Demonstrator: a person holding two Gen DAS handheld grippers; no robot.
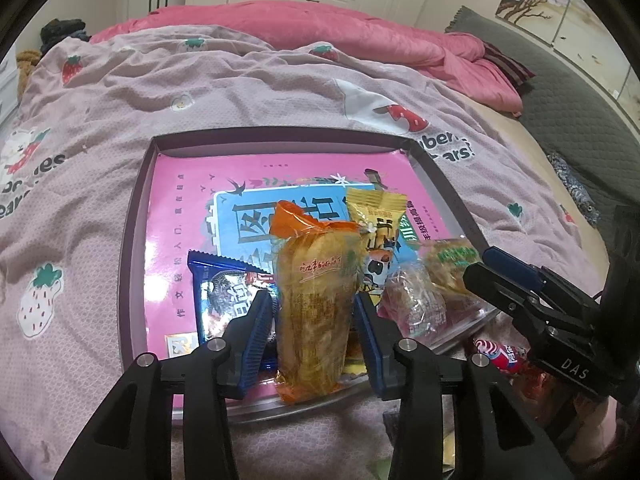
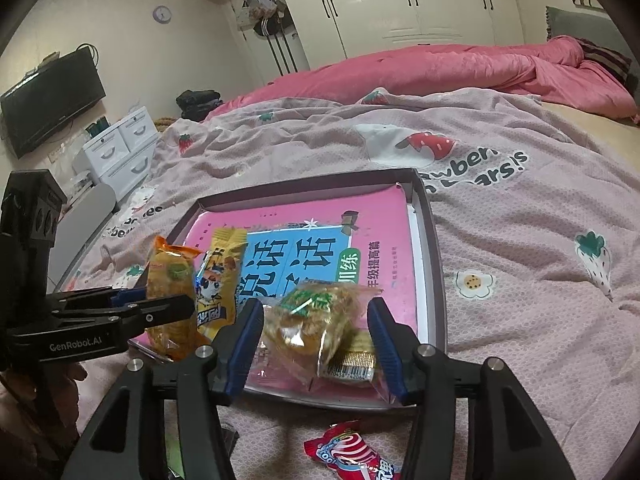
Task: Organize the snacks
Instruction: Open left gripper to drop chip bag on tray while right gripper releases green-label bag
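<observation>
Purple tray rim (image 1: pixel 132 216); snacks crowd near edge, far half open.

orange-wrapped snack (image 1: pixel 316 300) upright at tray (image 1: pixel 132 216) 6 o'clock | blue packet (image 1: pixel 218 296) flat at 7 | clear-wrapped pastry (image 2: pixel 316 320) at 5

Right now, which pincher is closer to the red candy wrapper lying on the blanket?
Right. The right gripper sits just above the red wrapper, which lies outside the tray; the left gripper is farther over, around the orange snack.

Glossy plastic snack wrappers (image 1: pixel 316 304); matt cloth bedspread (image 1: pixel 100 120).
</observation>
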